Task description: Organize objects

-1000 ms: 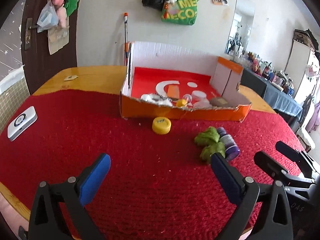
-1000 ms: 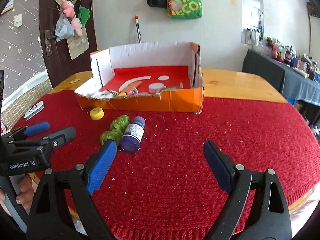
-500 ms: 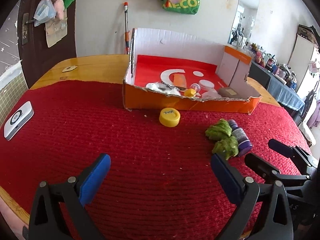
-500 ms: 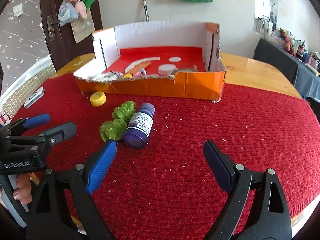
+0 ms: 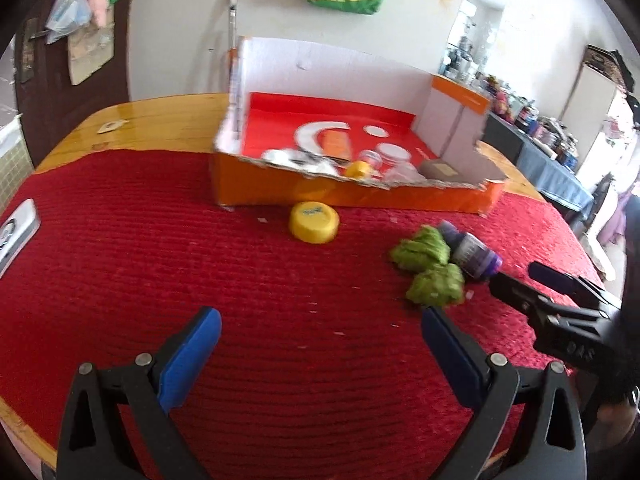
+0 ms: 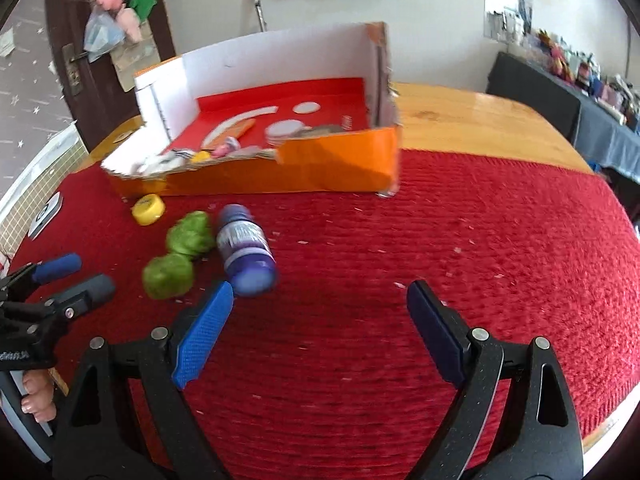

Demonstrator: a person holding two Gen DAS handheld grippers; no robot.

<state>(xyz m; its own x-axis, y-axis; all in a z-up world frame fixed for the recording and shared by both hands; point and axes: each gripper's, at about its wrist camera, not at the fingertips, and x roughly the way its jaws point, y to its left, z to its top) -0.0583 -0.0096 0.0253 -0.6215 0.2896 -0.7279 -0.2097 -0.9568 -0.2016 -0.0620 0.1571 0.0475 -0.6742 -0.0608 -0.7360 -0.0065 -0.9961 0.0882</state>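
In the right wrist view the bottle (image 6: pixel 245 252) and green lumps (image 6: pixel 180 254) now sit lower and larger, the bottle's base just above the right gripper's (image 6: pixel 320 328) left pad. In the left wrist view the right gripper's fingertips (image 5: pixel 516 284) now reach the bottle.

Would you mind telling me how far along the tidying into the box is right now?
Done: several small items already lie in the orange box. In hand: nothing; the right gripper is open just short of the purple bottle, and the left gripper is open over bare red cloth. Left: the bottle, two green clumps and the yellow cap are outside the box.
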